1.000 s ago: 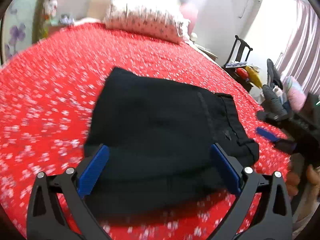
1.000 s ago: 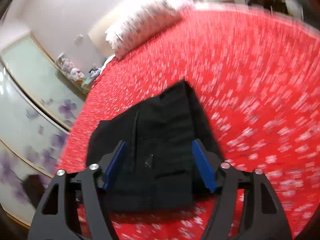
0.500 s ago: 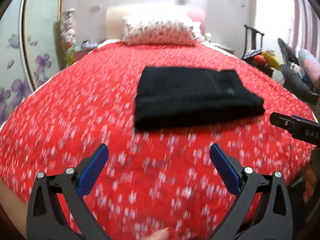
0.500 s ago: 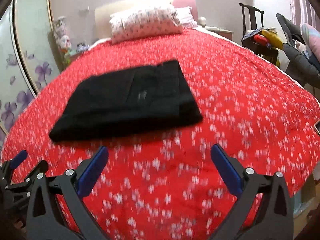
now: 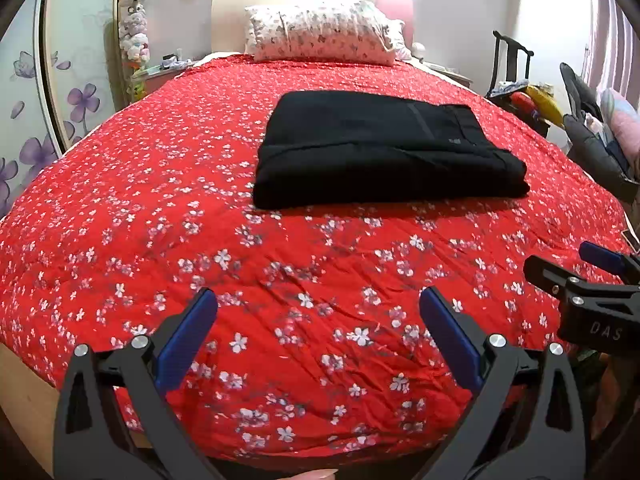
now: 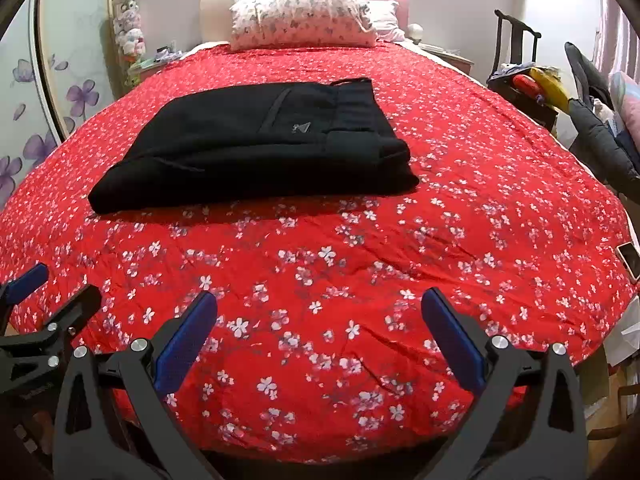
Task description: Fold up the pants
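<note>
Black pants (image 5: 380, 152) lie folded into a flat rectangle on the red flowered bedspread (image 5: 280, 280); they also show in the right wrist view (image 6: 260, 140), waistband to the right. My left gripper (image 5: 318, 312) is open and empty, held near the foot of the bed, well back from the pants. My right gripper (image 6: 320, 312) is open and empty, also near the foot of the bed. The right gripper shows at the right edge of the left wrist view (image 5: 588, 280); the left gripper shows at the left edge of the right wrist view (image 6: 44, 300).
A flowered pillow (image 5: 320, 36) lies at the headboard. A chair with clothes and bags (image 5: 528, 100) stands right of the bed. A wardrobe with purple flowers (image 5: 32, 100) is on the left. A phone (image 6: 628, 258) lies at the bed's right edge.
Both grippers have pulled back from the folded pants to the foot of the bed. The pants now lie untouched in the middle of the bed.
</note>
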The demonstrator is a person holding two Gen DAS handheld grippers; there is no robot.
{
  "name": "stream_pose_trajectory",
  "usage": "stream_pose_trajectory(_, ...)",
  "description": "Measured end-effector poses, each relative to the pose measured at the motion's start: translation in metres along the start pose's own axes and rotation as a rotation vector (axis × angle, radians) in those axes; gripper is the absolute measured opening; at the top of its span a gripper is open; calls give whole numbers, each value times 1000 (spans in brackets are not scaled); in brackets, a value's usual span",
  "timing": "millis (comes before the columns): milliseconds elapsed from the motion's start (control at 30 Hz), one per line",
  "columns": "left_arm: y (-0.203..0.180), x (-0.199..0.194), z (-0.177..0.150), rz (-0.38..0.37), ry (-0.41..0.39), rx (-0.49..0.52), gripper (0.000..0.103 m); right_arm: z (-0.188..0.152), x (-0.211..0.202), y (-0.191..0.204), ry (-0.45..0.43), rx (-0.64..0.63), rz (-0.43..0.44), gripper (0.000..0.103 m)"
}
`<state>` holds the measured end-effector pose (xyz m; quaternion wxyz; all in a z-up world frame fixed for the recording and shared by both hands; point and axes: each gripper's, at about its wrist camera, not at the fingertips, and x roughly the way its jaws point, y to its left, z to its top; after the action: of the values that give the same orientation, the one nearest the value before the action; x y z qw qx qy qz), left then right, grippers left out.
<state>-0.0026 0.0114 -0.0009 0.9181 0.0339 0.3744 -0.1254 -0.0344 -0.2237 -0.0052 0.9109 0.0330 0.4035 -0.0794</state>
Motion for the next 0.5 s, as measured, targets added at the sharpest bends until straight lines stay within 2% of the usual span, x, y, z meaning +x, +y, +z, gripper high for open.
stream_pose_trajectory(200, -7, 1, -2, 30, -2, 34, 101, -3, -3, 7, -6, -20, -16, 102)
stream_pose_trajectory(500, -9, 4, -1, 32, 15, 36, 101, -3, -1, 7, 2, -18, -25, 102)
